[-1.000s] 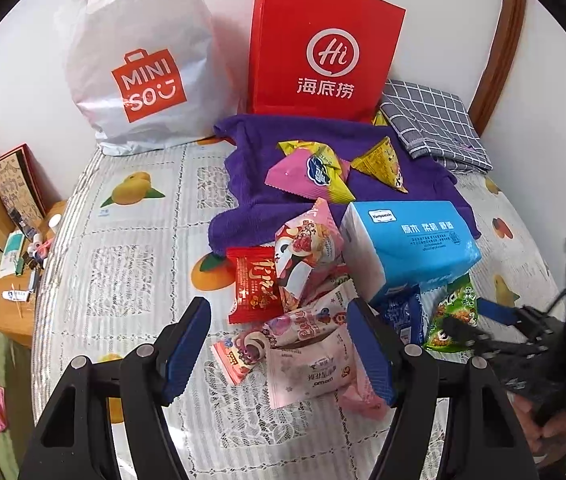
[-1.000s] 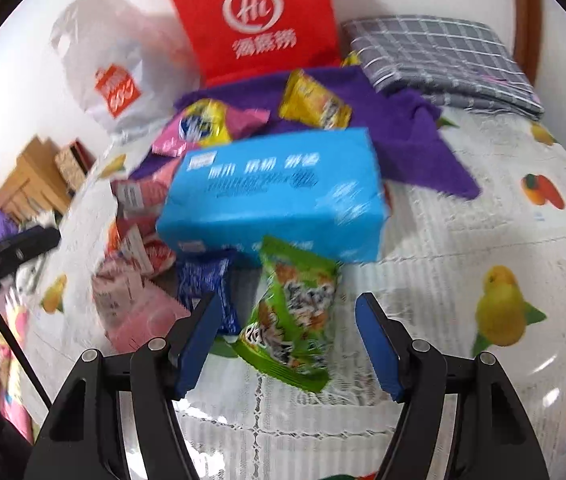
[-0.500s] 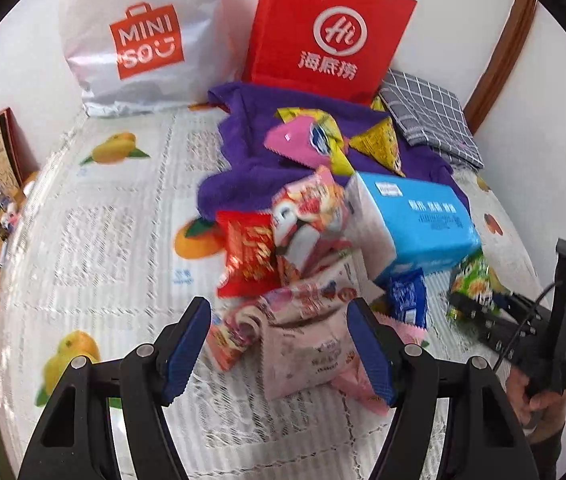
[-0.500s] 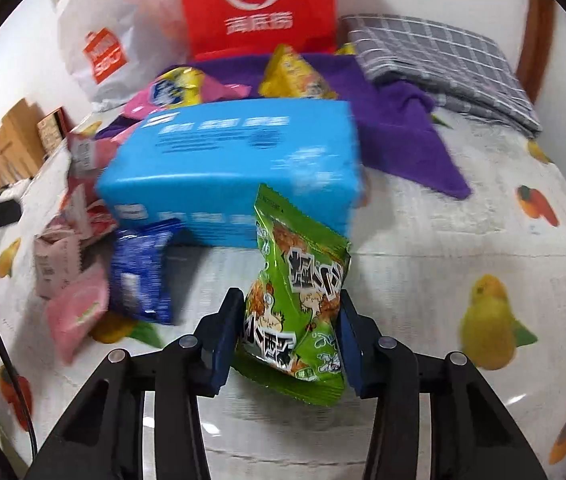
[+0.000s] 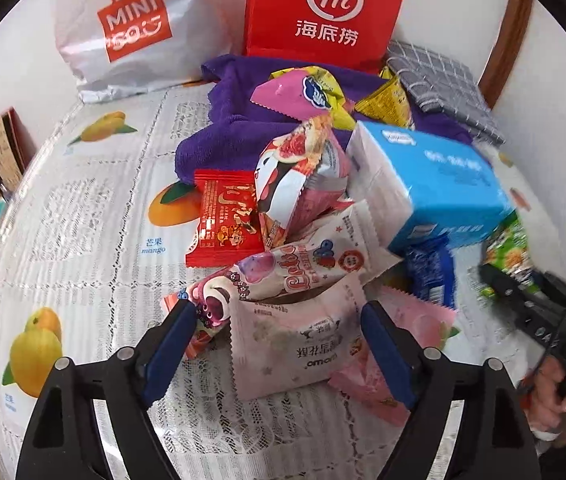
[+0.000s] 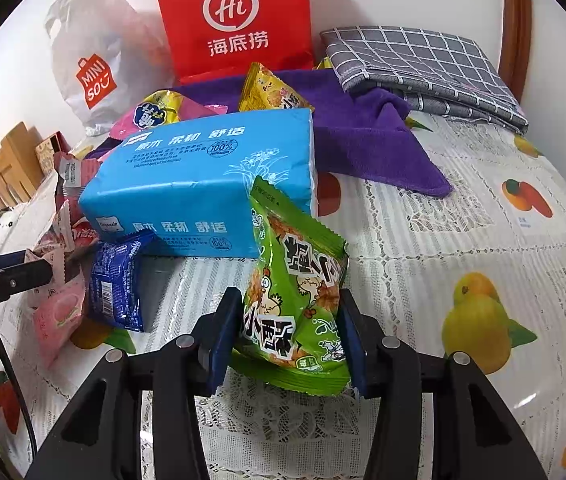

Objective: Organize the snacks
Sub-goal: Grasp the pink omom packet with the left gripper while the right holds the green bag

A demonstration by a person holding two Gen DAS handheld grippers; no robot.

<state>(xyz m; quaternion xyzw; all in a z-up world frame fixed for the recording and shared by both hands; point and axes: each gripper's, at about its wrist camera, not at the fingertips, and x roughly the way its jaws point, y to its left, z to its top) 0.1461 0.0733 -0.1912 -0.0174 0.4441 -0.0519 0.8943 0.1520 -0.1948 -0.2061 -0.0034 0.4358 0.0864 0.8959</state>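
Observation:
My right gripper (image 6: 289,330) is shut on a green snack packet (image 6: 297,300) and holds it upright in front of a blue tissue pack (image 6: 203,184). The packet also shows at the right edge of the left wrist view (image 5: 509,248). My left gripper (image 5: 279,354) is open, its jaws standing either side of a pale pink packet (image 5: 295,340) at the near end of a snack pile. The pile holds a red packet (image 5: 227,220), a panda packet (image 5: 299,176) and a small blue packet (image 5: 431,272).
A red paper bag (image 5: 323,12) and a white Miniso bag (image 5: 131,28) stand at the back wall. A purple towel (image 6: 367,144) carries pink and yellow packets (image 5: 303,92). A grey checked cloth (image 6: 423,64) lies at the back right. Wooden furniture stands left of the bed.
My right gripper closed on the green packet and lifted it upright. My left gripper moved forward and down toward the pink packets, staying open.

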